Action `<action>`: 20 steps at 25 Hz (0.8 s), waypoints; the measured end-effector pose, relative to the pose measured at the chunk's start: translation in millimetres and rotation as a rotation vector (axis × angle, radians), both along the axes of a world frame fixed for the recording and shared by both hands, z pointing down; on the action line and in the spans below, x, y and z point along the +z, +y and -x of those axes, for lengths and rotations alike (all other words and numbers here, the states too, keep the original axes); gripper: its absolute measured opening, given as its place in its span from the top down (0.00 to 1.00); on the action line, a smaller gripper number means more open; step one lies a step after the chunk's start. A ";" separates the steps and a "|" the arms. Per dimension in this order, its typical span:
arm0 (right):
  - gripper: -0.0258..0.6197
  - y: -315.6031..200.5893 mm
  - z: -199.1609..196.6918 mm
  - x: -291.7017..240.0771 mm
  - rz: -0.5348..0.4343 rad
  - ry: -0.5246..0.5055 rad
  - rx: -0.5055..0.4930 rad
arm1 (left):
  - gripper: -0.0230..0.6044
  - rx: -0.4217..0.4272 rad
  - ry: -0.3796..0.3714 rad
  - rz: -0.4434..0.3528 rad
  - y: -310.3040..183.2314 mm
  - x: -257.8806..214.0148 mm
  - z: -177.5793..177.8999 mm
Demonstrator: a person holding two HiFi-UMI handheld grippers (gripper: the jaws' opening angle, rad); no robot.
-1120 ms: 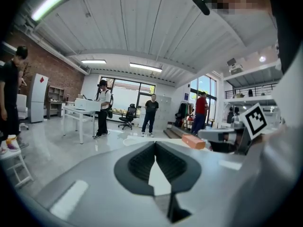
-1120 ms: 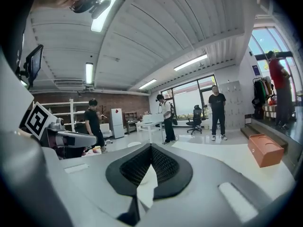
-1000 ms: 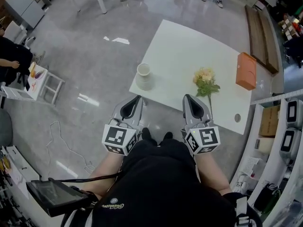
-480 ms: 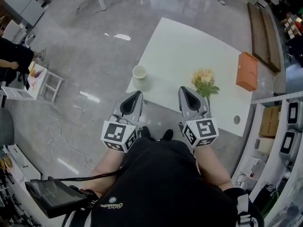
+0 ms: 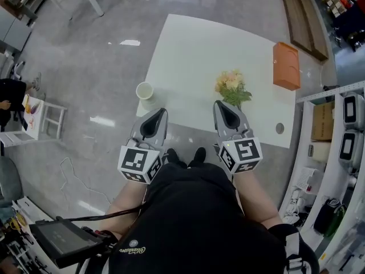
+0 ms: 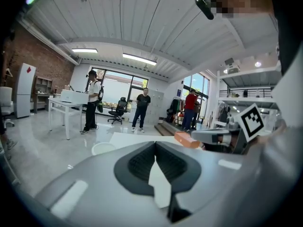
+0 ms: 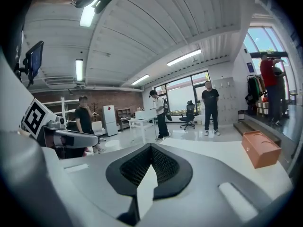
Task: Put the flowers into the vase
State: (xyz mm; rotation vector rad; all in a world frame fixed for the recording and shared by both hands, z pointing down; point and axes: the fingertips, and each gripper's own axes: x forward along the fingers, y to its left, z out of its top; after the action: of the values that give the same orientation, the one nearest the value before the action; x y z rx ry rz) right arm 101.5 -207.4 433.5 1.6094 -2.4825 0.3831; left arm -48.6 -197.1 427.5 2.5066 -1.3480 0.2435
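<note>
On the table (image 5: 199,50), flowers (image 5: 230,87) lie blooms pointing away; left gripper (image 5: 161,112) and right gripper (image 5: 220,104) pressed together.

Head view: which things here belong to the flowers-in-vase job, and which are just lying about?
Job:
- flowers, lying on the table
- white vase, at the table's left edge
- left gripper and right gripper, both shut and empty

Lying about:
- orange box
- small round grey thing, near the table's right edge; too small to identify
</note>
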 end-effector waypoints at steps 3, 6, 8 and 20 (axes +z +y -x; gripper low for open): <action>0.96 0.2 -24.9 12.6 0.027 0.002 0.054 | 0.95 0.033 0.006 0.021 -7.6 6.9 -15.3; 0.96 4.7 -49.9 27.0 0.063 0.015 0.101 | 0.95 0.071 0.006 0.049 -10.1 15.6 -34.4; 0.96 5.1 -63.5 35.1 0.084 0.031 0.123 | 0.95 0.091 0.011 0.058 -12.5 18.0 -44.4; 0.84 -5.2 -139.1 178.4 0.513 0.419 -0.024 | 0.95 0.116 0.009 0.082 -14.4 24.3 -57.3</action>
State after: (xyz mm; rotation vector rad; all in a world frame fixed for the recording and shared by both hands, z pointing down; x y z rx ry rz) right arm 240.6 -212.6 611.9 1.2883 -1.8934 0.5576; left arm 8.6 -211.5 451.8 2.5166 -1.1660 0.3050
